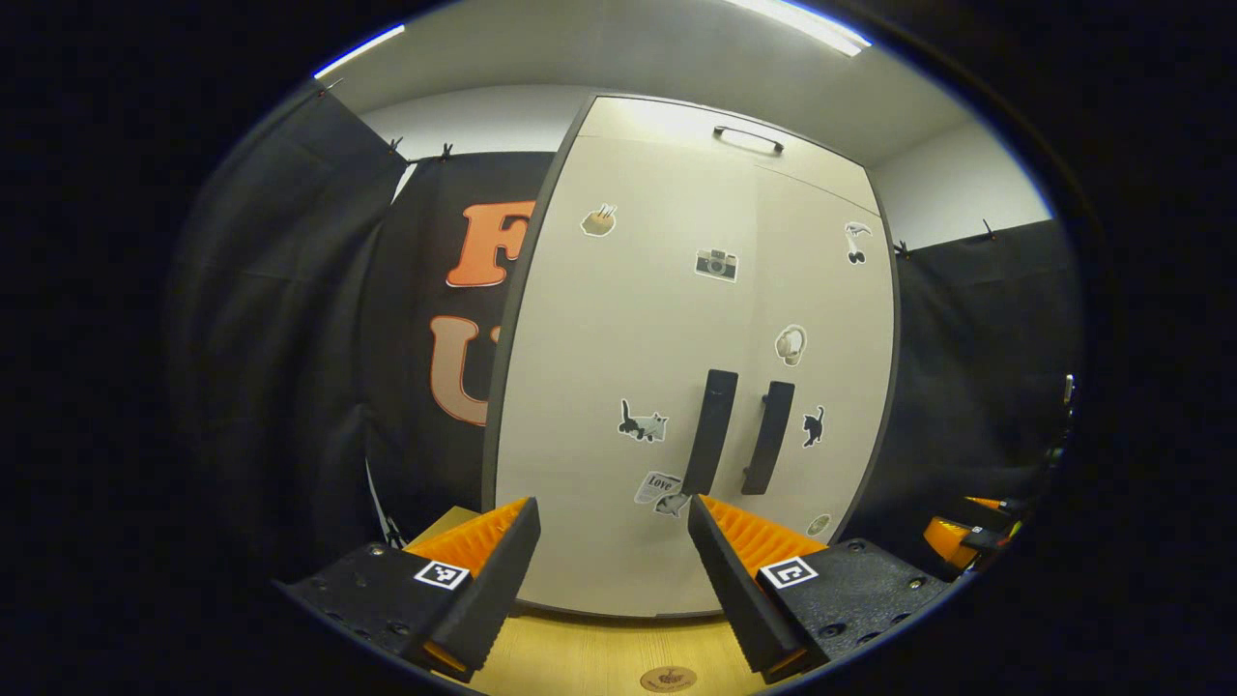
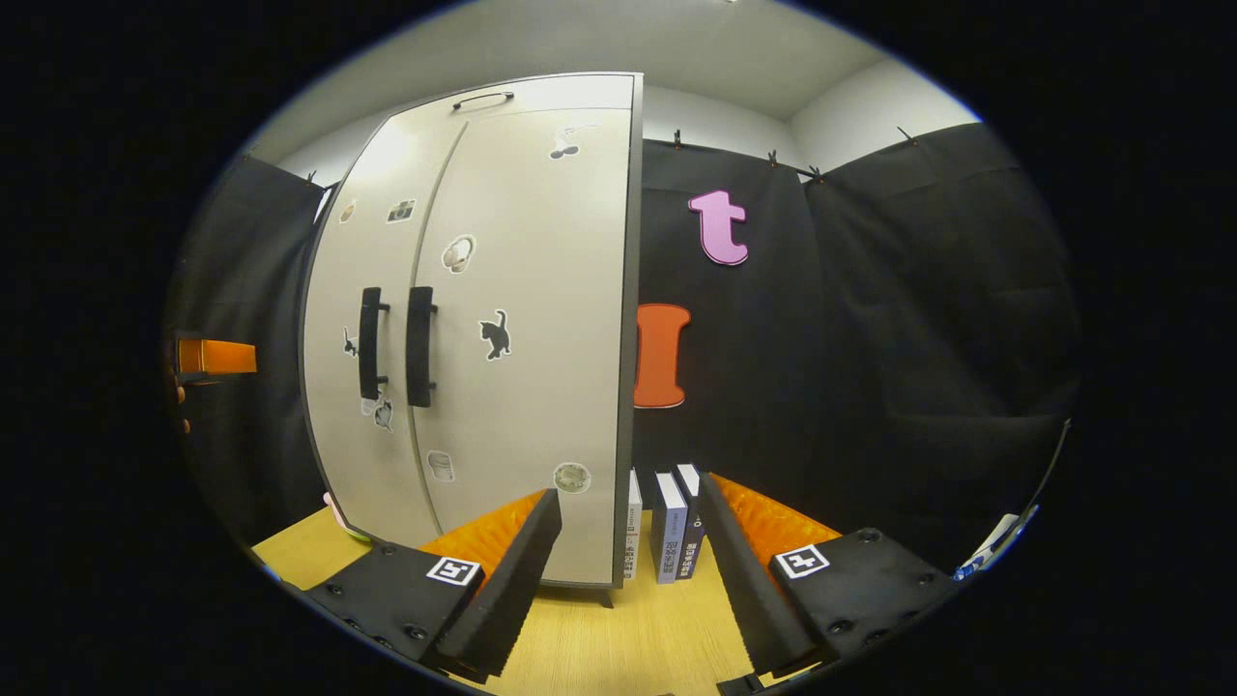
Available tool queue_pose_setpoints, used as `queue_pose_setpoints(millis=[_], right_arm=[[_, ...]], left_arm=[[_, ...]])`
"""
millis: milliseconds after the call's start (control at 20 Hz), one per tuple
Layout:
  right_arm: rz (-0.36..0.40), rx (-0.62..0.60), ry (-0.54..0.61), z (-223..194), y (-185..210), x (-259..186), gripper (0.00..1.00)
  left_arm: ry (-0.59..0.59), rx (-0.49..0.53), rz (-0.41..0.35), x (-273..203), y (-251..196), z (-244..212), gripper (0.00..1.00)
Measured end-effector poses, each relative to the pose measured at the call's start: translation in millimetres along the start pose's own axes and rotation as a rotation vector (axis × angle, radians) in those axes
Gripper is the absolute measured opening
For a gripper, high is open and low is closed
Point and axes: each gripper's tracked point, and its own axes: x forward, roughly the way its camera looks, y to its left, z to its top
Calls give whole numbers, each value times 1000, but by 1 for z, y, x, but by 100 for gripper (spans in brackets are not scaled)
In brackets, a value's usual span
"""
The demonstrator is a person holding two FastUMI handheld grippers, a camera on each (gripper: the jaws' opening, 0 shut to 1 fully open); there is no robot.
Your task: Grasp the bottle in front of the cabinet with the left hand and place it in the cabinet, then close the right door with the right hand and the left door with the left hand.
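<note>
In the left gripper view the left gripper is held level and points straight at the cabinet, its fingers spread wide with nothing between them; both doors are closed, the left door and right door meeting at two dark handles toward 12 o'clock, and the other gripper sits at 3 o'clock. In the right gripper view the right gripper is likewise level, wide open and empty, aimed at the cabinet's right corner, with upright books on the wooden table at 12 o'clock. The bottle cannot be seen, so I cannot tell where it is.
</note>
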Motion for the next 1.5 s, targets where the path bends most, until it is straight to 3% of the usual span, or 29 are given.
queue_pose_setpoints(millis=[800, 1500], right_arm=[[-44, -11, -33, 6, 98, -65, 95], [-102, -11, -32, 12, 100, -77, 94]], left_arm=[[8, 8, -29, -62, 81, -4, 94], [2, 0, -56, -62, 91, -6, 94]])
